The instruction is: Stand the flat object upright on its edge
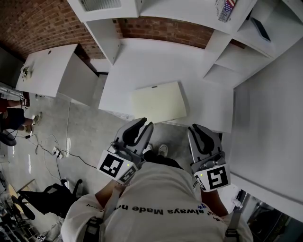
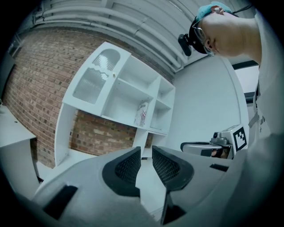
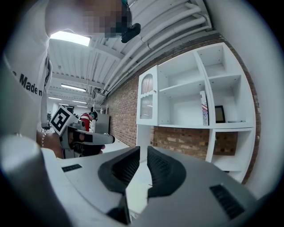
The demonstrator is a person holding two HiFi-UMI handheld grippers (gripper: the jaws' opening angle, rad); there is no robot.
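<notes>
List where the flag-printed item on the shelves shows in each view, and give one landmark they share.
Head view: the flag-printed item is at the top edge, right of middle, in the white shelf unit.
Left gripper view: at the middle, upright in a shelf compartment.
Right gripper view: right of middle, upright in a shelf compartment.
Shared landmark: the brick wall behind the shelves.

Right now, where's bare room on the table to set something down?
Table is bare behind the flat cream panel toward the brick wall, and in strips left and right of it. Tight at the near edge: panel, left gripper and right gripper crowd it.
</notes>
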